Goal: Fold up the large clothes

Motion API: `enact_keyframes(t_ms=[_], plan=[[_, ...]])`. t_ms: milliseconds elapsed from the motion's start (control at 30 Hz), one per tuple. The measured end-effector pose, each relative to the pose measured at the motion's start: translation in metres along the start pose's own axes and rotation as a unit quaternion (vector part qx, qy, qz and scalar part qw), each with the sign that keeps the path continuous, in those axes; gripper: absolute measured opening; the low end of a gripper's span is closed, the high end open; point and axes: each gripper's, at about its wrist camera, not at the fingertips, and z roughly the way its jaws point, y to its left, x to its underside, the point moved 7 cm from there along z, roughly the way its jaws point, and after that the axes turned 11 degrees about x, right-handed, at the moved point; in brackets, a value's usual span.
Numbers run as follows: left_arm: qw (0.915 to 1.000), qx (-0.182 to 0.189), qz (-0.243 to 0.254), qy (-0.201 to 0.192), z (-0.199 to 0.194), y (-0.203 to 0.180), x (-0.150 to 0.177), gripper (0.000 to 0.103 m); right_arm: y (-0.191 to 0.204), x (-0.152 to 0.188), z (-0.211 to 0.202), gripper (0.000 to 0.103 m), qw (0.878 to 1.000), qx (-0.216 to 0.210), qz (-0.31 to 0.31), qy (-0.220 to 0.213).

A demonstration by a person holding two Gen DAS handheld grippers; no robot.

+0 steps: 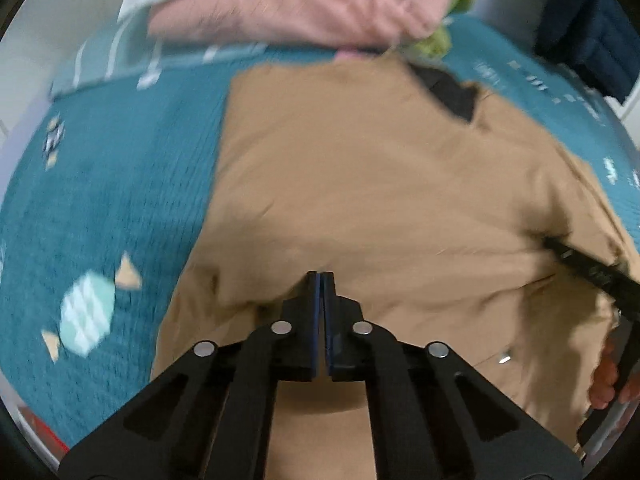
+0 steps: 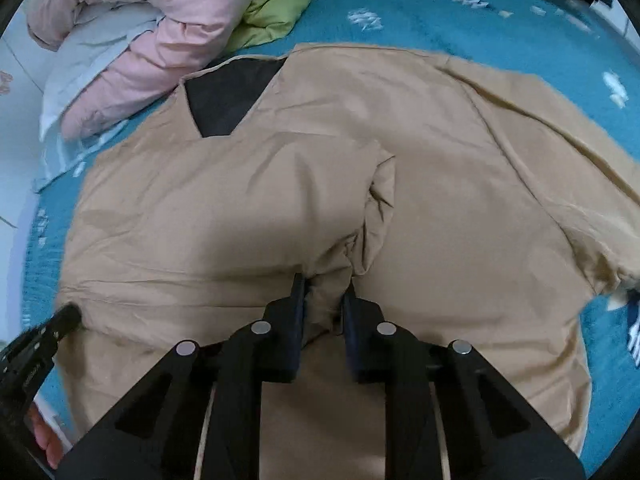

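Beneath both grippers, tan jacket (image 2: pixel 248 208)

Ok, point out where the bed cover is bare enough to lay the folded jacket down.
Bare teal cover lies left of the tan jacket, between its edge and the bed's side. Another strip runs beyond the jacket's far edge. The far left corner is crowded: pink quilt and green bedding piled against the jacket.
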Motion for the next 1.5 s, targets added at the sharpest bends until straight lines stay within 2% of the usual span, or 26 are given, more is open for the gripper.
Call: enact_keyframes(t_ms=[67,100,167,267,333,400,467,533,600,633,700,733,767,833,867,900,967,1133,1200,1233,1267,1300,1333,1367,1433,1500], plan=[[0.9998,-0.001,-0.019,0.007,0.006,0.013,0.009,0.001,-0.007,-0.007,-0.017,0.011,0.999,0.041,0.0,-0.024],[0.9996,-0.001,-0.025,0.009,0.008,0.019,0.011,0.001,-0.009,-0.009,-0.019,0.011,0.999,0.046,0.0,-0.025],[0.9991,0.01,-0.039,0.008,0.009,0.025,0.015,0.001,-0.014,-0.01,-0.014,0.011,0.999,0.046,-0.011,-0.005],[0.9988,0.016,-0.045,-0.008,-0.004,0.026,0.013,0.001,-0.017,0.004,0.017,0.013,0.999,0.043,-0.018,0.028],[0.999,0.024,-0.036,-0.013,-0.012,0.02,0.01,0.001,-0.009,0.006,0.018,0.014,0.996,0.071,-0.047,0.0],[0.9992,0.021,-0.026,-0.02,-0.021,0.014,0.006,0.001,-0.003,0.006,0.01,0.021,0.994,0.093,-0.064,-0.005],[0.9988,0.034,-0.018,-0.032,-0.03,0.006,0.0,0.001,-0.008,0.006,0.003,0.04,0.995,0.091,-0.052,-0.001],[0.9979,0.043,-0.017,-0.045,-0.037,0.0,-0.009,0.002,-0.018,0.004,-0.003,0.044,0.997,0.074,-0.02,0.006],[0.9976,0.046,-0.012,-0.051,-0.036,-0.005,-0.016,0.002,-0.027,-0.002,-0.017,0.044,0.997,0.07,0.004,-0.011],[0.9978,0.042,-0.012,-0.051,-0.033,-0.005,-0.02,0.002,-0.029,-0.006,-0.023,0.043,0.997,0.073,0.008,-0.022],[0.9978,0.045,-0.022,-0.043,-0.017,-0.002,-0.026,0.001,-0.029,-0.012,-0.036,0.024,0.996,0.073,0.009,-0.059],[0.9981,0.043,-0.028,-0.033,-0.007,0.001,-0.027,0.001,-0.025,-0.013,-0.036,0.012,0.997,0.057,0.001,-0.057],[0.9986,0.036,-0.034,-0.022,0.002,0.005,-0.025,0.001,-0.022,-0.011,-0.031,0.007,0.998,0.041,-0.001,-0.044],[0.9988,0.023,-0.042,0.008,0.028,0.015,-0.018,0.0,-0.017,-0.002,-0.007,0.004,1.0,0.028,-0.003,0.001],[0.9989,0.022,-0.041,0.005,0.033,0.017,-0.018,0.0,-0.019,0.008,0.016,0.001,0.999,0.045,-0.004,0.03],[0.9992,0.021,-0.033,-0.003,0.034,0.017,-0.019,0.0,-0.02,0.012,0.028,0.0,0.999,0.042,-0.001,0.028],[0.9995,0.017,-0.027,-0.001,0.031,0.017,-0.02,0.0,-0.018,0.012,0.025,0.0,0.999,0.049,-0.008,0.009],[0.9999,-0.004,0.002,-0.009,0.012,0.008,-0.018,0.002,-0.021,0.008,0.015,0.002,0.999,0.035,0.003,0.02],[0.9998,-0.015,0.007,-0.004,0.005,0.004,-0.015,0.009,-0.026,0.009,0.01,0.009,0.999,0.04,0.003,0.027],[0.9998,-0.015,0.012,-0.001,0.001,0.001,-0.016,0.025,-0.027,0.009,0.007,0.025,0.999,0.041,0.004,0.03],[0.9998,-0.014,0.014,-0.004,-0.001,-0.003,-0.017,0.04,-0.029,0.008,0.003,0.05,0.999,0.045,0.008,0.028],[0.9995,-0.017,0.017,-0.021,-0.009,-0.007,-0.019,0.064,-0.032,0.003,-0.003,0.063,0.998,0.058,0.012,0.019],[0.9988,-0.022,0.018,-0.04,-0.018,-0.011,-0.022,0.069,-0.036,0.001,-0.013,0.079,0.997,0.077,0.013,0.0],[0.9982,-0.023,0.022,-0.05,-0.023,-0.014,-0.024,0.069,-0.038,-0.001,-0.019,0.084,0.996,0.086,0.008,-0.015],[0.9982,-0.019,0.031,-0.048,-0.031,-0.025,-0.025,0.069,-0.036,-0.002,-0.028,0.089,0.996,0.083,-0.006,-0.024],[0.998,-0.024,0.03,-0.049,-0.037,-0.031,-0.026,0.069,-0.034,-0.002,-0.034,0.089,0.997,0.068,-0.003,-0.028]])
